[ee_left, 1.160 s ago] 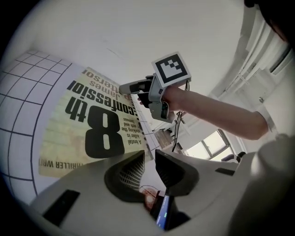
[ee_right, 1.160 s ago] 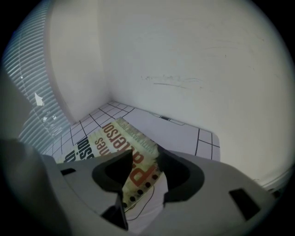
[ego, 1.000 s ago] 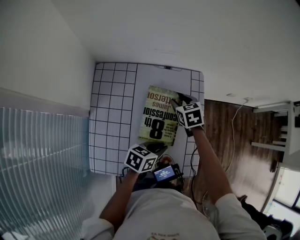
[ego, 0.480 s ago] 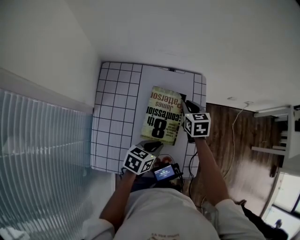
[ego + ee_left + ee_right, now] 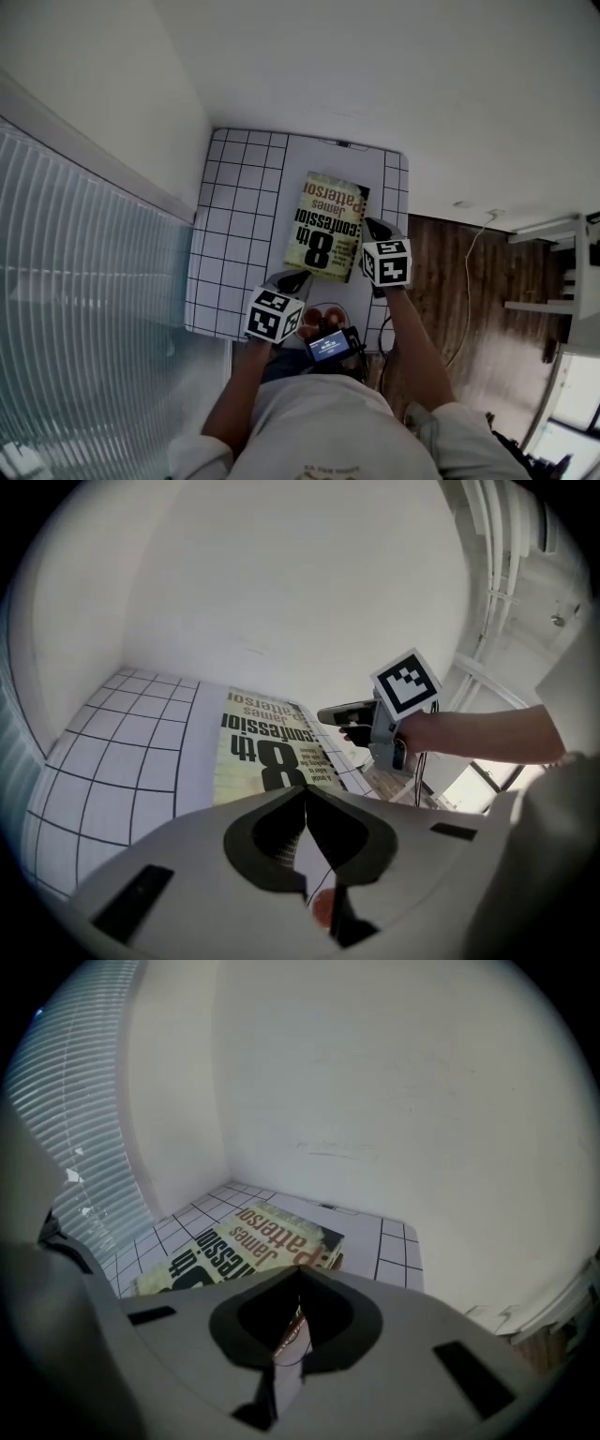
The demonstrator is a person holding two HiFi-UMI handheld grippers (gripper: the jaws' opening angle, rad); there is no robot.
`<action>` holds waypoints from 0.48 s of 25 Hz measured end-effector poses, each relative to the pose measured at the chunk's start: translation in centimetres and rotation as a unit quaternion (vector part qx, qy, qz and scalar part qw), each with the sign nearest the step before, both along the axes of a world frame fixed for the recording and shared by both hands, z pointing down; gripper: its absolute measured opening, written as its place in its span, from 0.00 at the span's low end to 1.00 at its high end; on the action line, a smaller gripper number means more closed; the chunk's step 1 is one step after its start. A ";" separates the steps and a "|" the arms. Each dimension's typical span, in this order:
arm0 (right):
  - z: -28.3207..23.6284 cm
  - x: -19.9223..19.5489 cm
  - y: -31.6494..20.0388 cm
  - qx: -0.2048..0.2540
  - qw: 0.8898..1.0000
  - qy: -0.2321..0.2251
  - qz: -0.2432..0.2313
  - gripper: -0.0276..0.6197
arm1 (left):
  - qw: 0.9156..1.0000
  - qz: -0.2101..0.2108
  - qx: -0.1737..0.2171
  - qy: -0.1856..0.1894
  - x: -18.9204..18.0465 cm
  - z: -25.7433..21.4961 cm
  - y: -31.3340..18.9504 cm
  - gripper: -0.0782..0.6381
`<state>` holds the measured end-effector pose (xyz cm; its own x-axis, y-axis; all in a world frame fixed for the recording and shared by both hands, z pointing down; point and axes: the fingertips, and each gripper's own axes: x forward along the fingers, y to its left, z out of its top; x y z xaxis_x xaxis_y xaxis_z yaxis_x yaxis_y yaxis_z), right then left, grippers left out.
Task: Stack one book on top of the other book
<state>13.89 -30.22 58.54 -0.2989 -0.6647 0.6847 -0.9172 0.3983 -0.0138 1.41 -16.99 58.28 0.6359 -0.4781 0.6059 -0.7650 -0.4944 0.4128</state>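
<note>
The pale yellow paperback book with big black letters [image 5: 326, 227] lies flat on the white table with black grid lines [image 5: 234, 206]. Both grippers are off it, so I think the stacking is done. The left gripper [image 5: 292, 278] and right gripper [image 5: 375, 225] have their jaws pressed together, holding nothing. The book underneath [image 5: 334, 1261] is mostly hidden, and only a reddish bit peeks out.

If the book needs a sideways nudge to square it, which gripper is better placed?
Probably the right. The right gripper, shut and empty, sits beside the long right edge of the book, so it could push across. The left gripper, also shut, sits off the near corner by the edge of the table.
</note>
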 end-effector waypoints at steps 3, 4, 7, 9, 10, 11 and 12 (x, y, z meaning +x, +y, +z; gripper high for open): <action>-0.8 -0.1 1.5 0.012 1.000 -0.005 -0.010 0.06 | 1.000 -0.024 0.018 -0.006 -0.9 -1.1 0.0 0.12; -1.1 -0.1 2.0 0.016 1.000 -0.008 -0.012 0.06 | 0.999 -0.032 0.026 -0.009 -1.2 -1.4 -0.1 0.12; -2.0 0.3 3.8 0.028 0.999 -0.017 -0.011 0.05 | 0.997 -0.053 0.045 -0.021 -2.4 -2.2 0.1 0.12; -2.6 0.5 4.9 0.037 0.999 -0.023 -0.009 0.05 | 0.996 -0.066 0.060 -0.025 -3.2 -3.0 0.3 0.12; -3.0 0.7 5.5 0.043 0.999 -0.027 -0.007 0.05 | 0.995 -0.072 0.070 -0.026 -3.6 -3.5 0.5 0.12; -3.4 0.9 6.1 0.048 0.998 -0.031 -0.005 0.05 | 0.993 -0.077 0.083 -0.026 -3.8 -4.1 0.6 0.12; -3.8 1.1 6.7 0.055 0.998 -0.035 -0.002 0.05 | 0.992 -0.080 0.099 -0.026 -4.0 -4.8 0.7 0.12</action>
<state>14.96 -23.52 54.72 -0.3461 -0.7326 0.5860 -0.9137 0.4050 -0.0333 -2.60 -16.28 53.48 0.5132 -0.6828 0.5199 -0.8576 -0.4322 0.2789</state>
